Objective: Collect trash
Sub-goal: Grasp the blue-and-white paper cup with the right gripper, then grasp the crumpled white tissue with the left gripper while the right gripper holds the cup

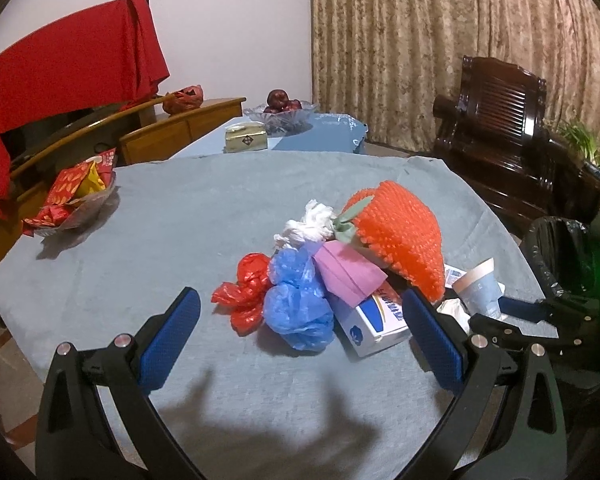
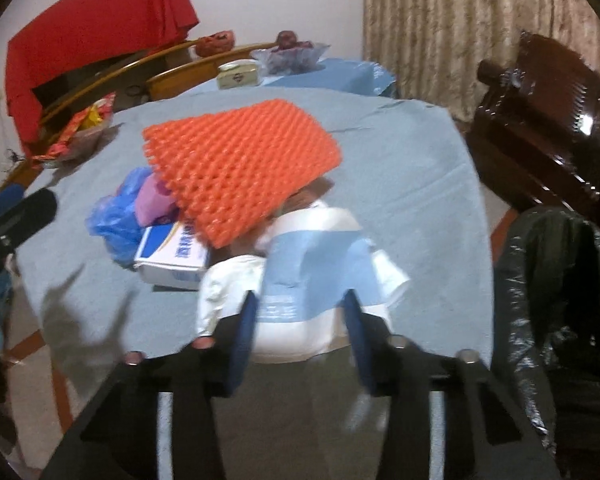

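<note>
Early days: right gripper [image 2: 300, 312] clamped on the blue-white paper cup [image 2: 312, 268] at the table edge near the black-lined bin [image 2: 556, 304], left gripper [image 1: 300, 312] wide open, empty, facing the uncollected trash pile [image 1: 328, 280].

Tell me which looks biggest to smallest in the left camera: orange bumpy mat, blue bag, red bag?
1. Orange bumpy mat
2. Blue bag
3. Red bag

The two bags lie nearer the camera than the mat, yet it looks biggest.
</note>
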Demonstrator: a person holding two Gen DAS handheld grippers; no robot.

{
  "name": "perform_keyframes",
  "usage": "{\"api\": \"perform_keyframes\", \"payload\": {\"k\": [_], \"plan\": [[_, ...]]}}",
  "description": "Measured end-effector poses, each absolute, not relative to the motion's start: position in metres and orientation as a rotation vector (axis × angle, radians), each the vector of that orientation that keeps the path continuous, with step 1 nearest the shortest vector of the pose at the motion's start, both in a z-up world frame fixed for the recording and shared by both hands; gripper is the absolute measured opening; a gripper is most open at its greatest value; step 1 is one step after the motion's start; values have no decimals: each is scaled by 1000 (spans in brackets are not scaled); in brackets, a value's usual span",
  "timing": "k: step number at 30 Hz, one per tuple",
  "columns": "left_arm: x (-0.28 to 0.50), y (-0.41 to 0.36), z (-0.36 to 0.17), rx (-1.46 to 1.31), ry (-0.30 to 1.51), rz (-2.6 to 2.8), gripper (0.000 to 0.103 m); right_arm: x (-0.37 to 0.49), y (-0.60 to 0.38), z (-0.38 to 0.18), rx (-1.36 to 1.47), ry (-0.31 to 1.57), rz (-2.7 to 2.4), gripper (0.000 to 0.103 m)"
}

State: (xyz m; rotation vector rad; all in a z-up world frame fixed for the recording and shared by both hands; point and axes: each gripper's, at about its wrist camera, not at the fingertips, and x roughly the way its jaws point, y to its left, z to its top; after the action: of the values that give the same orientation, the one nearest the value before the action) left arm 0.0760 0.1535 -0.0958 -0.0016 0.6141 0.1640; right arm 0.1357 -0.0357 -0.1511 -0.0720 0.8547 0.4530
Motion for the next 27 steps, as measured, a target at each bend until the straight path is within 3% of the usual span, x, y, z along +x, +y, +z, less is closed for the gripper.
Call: {"api": "perform_keyframes", "payload": {"k": [5, 10, 13, 16, 27], "plan": [[78, 148, -99, -9, 627, 146, 98, 133, -41, -144, -61, 839, 483, 22], [76, 137, -99, -5, 622, 126, 97, 126, -45, -135, -53, 828, 492, 21], [75, 131, -100, -9, 629, 105, 94, 120, -50, -128, -47, 819, 489, 21], [75, 124, -103, -18, 640, 69, 83, 116, -60, -123, -31, 810, 479, 21], [90, 76, -118, 20, 661, -32, 79, 121, -89, -114, 54, 804, 435, 21]]}}
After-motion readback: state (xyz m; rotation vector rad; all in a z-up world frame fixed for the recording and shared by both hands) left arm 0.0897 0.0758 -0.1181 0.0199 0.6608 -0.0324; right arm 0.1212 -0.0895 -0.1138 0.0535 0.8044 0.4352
